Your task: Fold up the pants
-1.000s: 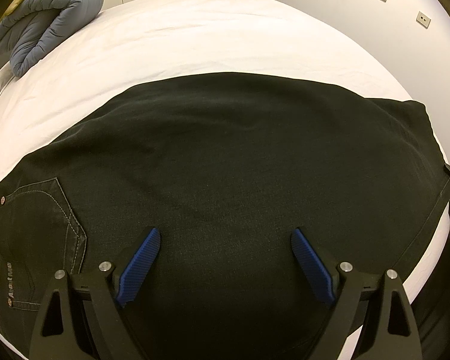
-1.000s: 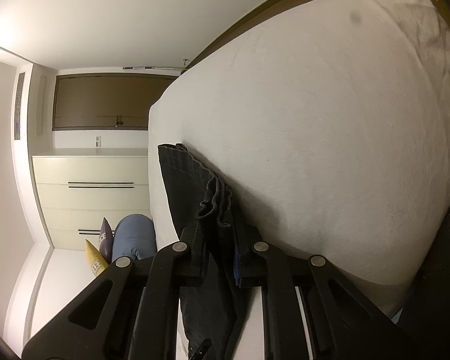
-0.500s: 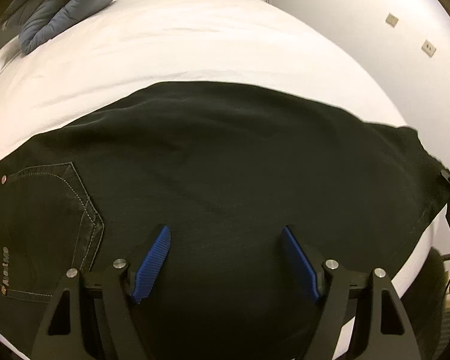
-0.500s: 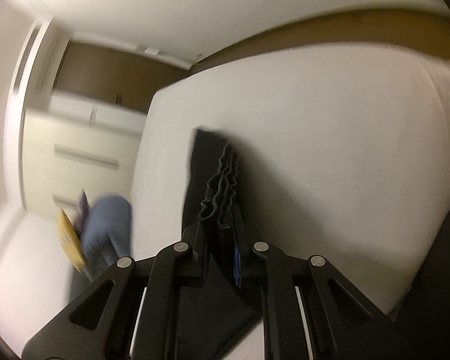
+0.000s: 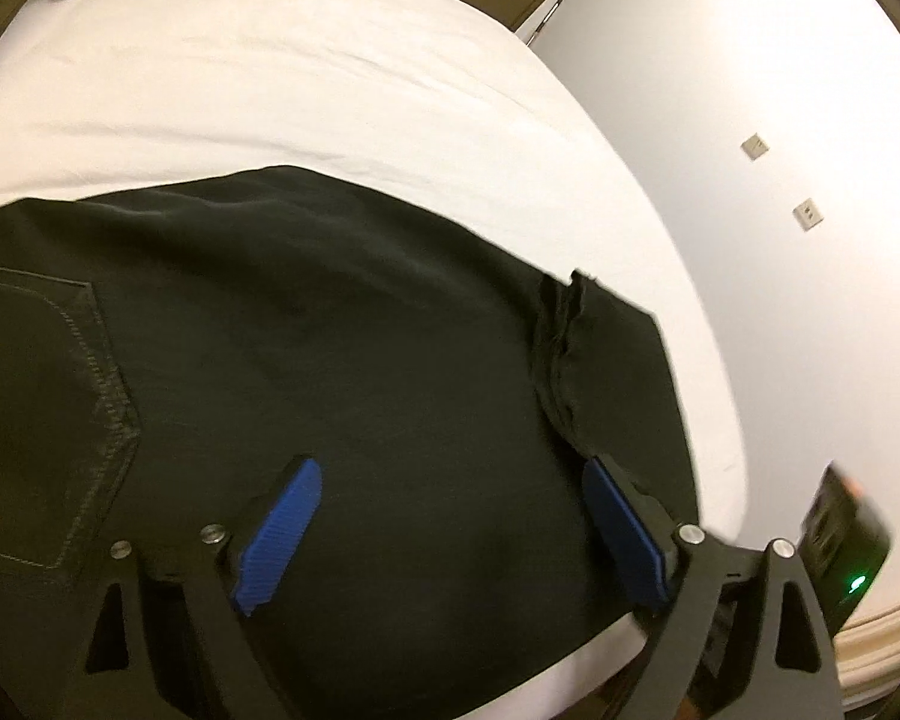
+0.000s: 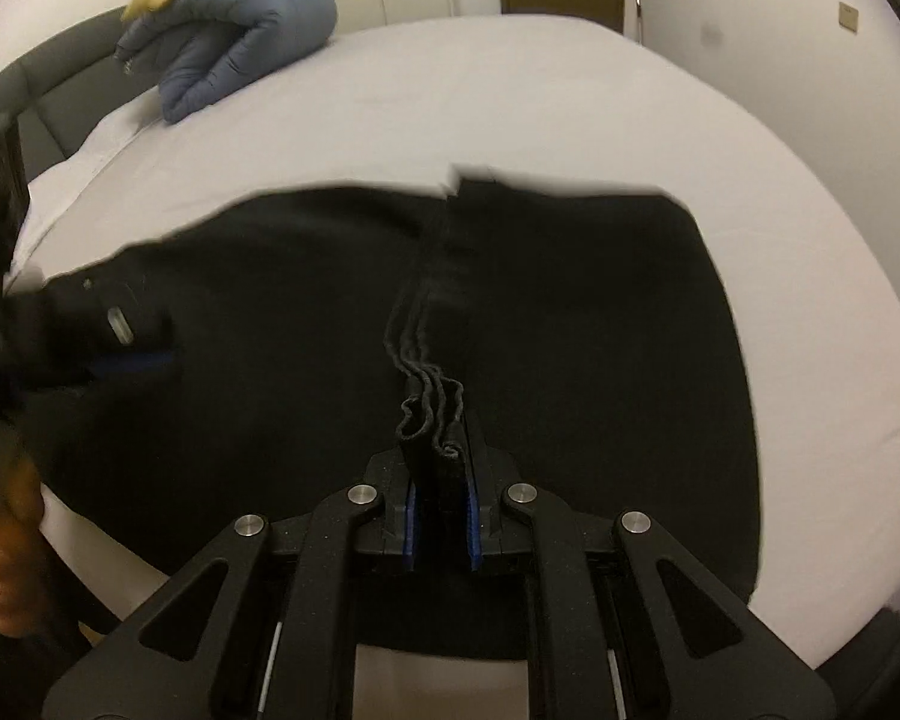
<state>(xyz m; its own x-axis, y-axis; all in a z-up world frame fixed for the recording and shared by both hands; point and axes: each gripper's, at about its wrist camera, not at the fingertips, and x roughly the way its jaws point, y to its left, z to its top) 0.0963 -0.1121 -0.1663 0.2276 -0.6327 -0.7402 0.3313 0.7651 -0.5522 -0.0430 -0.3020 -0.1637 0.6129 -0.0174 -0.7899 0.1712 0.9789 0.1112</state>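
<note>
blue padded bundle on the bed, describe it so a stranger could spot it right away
On the white bed, look past the black pants to the far left corner. There lies a blue quilted bundle, rolled and puffy, the only blue soft thing there.

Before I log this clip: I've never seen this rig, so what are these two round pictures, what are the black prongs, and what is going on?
Each picture comes from a fisheye camera mounted on a hand-held gripper, looking forward along its two black fingers with blue pads. A person holds one gripper in each hand; there is no robot arm.

In the left view, the left gripper is open above black pants spread on a white bed.

In the right view, the right gripper is shut on a bunched edge of the pants, carrying it over the rest of the garment. A grey-blue folded duvet lies at the far end of the bed.
</note>
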